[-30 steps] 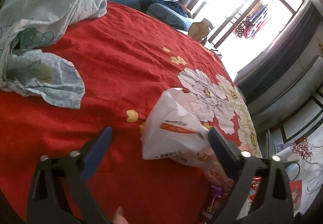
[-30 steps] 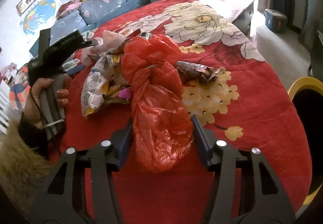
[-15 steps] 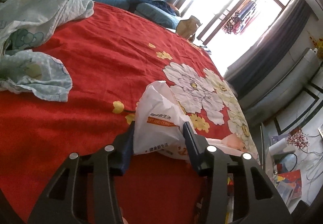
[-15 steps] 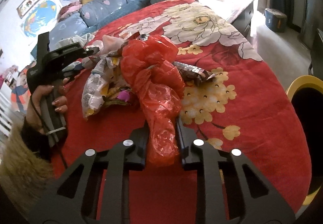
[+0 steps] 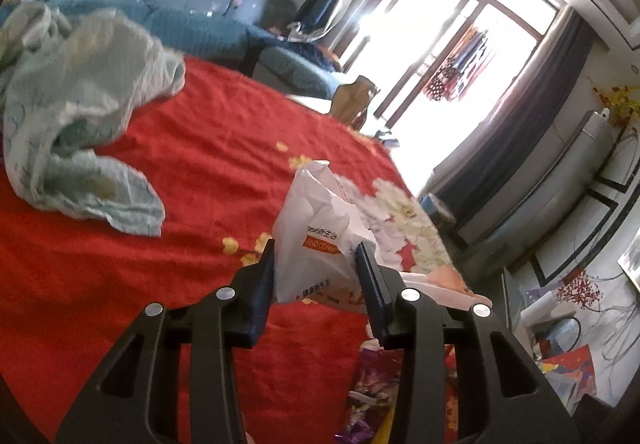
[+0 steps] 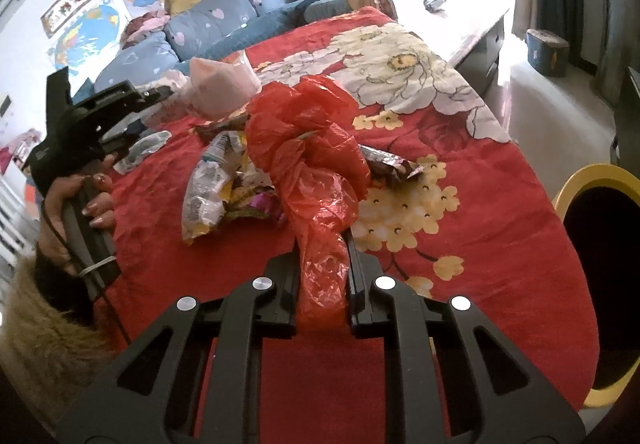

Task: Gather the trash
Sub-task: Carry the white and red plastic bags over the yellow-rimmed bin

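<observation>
The red bag [image 6: 316, 180] is pinched in your right tool [image 6: 323, 256], jaws closing. Your left tool [image 5: 315, 264] is closing on the white bag [image 5: 320, 228]; wrappers [image 6: 208, 184] lie at ten o'clock.

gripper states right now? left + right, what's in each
Left gripper: jaws closing on the white plastic bag, pads pressing it.
Right gripper: jaws closing on the red plastic bag, tail pinched between the pads.
</observation>
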`<state>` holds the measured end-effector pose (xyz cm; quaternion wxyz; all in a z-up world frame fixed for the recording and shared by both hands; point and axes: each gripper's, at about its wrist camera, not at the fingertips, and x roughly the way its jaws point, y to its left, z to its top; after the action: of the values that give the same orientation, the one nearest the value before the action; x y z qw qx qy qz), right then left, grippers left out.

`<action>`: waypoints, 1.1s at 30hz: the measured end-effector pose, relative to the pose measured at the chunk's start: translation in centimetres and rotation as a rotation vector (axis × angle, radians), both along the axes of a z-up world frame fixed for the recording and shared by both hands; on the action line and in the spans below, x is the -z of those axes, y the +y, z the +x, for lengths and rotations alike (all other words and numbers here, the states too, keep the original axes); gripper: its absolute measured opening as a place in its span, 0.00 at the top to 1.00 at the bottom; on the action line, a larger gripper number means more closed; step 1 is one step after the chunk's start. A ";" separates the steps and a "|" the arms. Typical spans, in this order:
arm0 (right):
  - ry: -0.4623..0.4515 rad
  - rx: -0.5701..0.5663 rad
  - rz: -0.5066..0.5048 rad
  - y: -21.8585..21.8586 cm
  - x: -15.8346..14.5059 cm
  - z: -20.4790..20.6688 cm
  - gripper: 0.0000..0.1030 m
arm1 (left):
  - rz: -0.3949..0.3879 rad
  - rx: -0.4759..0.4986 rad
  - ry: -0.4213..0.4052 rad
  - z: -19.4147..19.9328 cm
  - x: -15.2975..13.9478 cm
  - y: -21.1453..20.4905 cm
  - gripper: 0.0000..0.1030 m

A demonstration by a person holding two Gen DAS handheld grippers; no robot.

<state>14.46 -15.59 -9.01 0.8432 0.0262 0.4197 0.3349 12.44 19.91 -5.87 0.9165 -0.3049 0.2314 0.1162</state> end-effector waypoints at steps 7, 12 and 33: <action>-0.025 -0.002 0.011 -0.4 -1.0 -0.5 0.89 | 0.055 0.038 -0.053 -1.4 -2.6 -1.8 0.63; -0.045 -0.001 0.014 -1.0 -1.8 -1.2 0.89 | 0.080 0.057 -0.071 -2.2 -3.8 -3.3 0.63; -0.062 0.053 0.035 -4.7 -3.8 -2.5 0.89 | 0.142 0.141 -0.093 -4.6 -6.0 -6.7 0.64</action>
<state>11.96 -20.31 -5.22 0.8638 0.0414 0.3865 0.3205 7.80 13.25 0.13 0.9514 -0.2272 0.2009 0.0532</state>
